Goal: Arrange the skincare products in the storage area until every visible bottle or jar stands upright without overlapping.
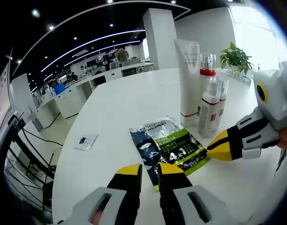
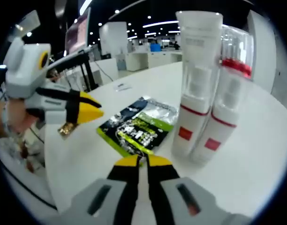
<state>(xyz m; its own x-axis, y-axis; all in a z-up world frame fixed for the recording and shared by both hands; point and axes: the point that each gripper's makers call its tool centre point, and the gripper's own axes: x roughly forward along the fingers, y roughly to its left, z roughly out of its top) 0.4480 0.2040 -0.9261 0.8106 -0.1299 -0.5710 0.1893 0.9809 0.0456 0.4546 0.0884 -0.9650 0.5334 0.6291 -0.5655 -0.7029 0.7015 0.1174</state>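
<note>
A flat dark and green sachet (image 1: 169,143) (image 2: 136,124) lies on the round white table (image 1: 115,108). Behind it a tall white tube (image 1: 188,84) (image 2: 197,79) stands upright, close against clear pump bottles with red bands (image 1: 210,103) (image 2: 228,93), also upright. My right gripper (image 2: 143,161) (image 1: 210,151) is shut on the sachet's edge, low at the table. My left gripper (image 1: 149,169) (image 2: 100,112) hovers by the sachet's other end with a narrow gap between its jaws and nothing in it.
A small pale packet (image 1: 86,140) (image 2: 121,86) lies alone farther out on the table. A potted plant (image 1: 236,58) stands at the far rim behind the bottles. Desks and people fill the office beyond. The table's edge (image 1: 59,178) runs close to my left gripper.
</note>
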